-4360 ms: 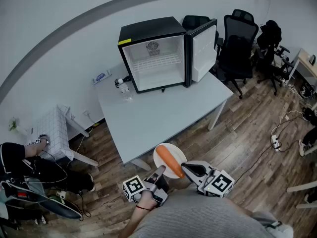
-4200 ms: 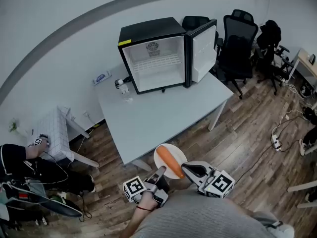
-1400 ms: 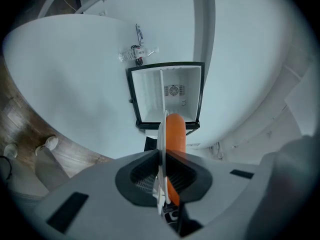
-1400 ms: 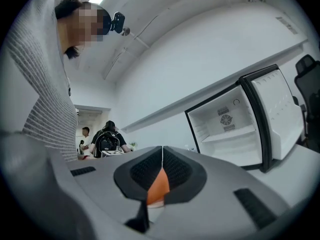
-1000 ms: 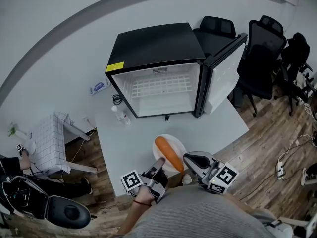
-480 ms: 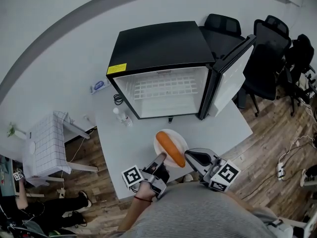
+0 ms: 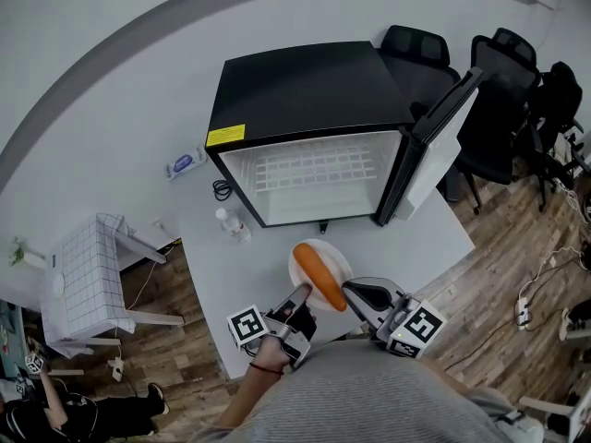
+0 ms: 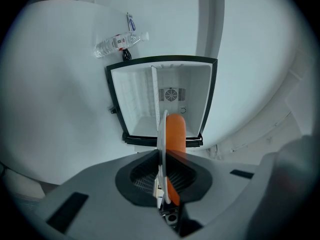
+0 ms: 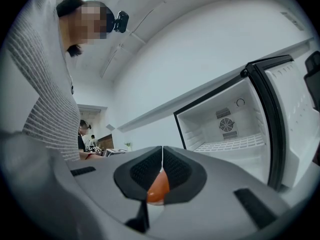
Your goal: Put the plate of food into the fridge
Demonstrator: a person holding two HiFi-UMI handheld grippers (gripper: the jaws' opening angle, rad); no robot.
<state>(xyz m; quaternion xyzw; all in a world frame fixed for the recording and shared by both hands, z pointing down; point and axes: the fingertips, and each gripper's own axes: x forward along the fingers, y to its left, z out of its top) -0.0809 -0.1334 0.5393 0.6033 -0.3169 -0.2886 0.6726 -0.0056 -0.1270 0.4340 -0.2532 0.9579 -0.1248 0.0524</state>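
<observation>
A white plate (image 7: pixel 325 256) carries a long orange piece of food (image 7: pixel 319 275) and hangs over the near part of the white table (image 7: pixel 420 238), just short of the fridge. My left gripper (image 7: pixel 300 294) is shut on the plate's near left rim, my right gripper (image 7: pixel 349 290) on its near right rim. The black fridge (image 7: pixel 309 90) stands open, with its white inside (image 7: pixel 314 178) and wire shelf bare and its door (image 7: pixel 439 137) swung out to the right. In the left gripper view the plate (image 8: pixel 162 134) shows edge-on between the jaws of that gripper (image 8: pixel 162 156), pointing at the fridge opening (image 8: pixel 165 104). In the right gripper view the right gripper (image 9: pixel 162 166) pinches the rim beside the food (image 9: pixel 159 186).
A small water bottle (image 7: pixel 229 221) stands on the table left of the fridge. Black office chairs (image 7: pixel 499 81) crowd the right behind the door. A white tiled stool (image 7: pixel 88 275) sits on the wooden floor at the left. A power strip (image 7: pixel 185 164) hangs on the wall.
The plate, held by both grippers, has come from beyond the table's near edge to over the table, close in front of the open fridge. Both grips are unchanged.
</observation>
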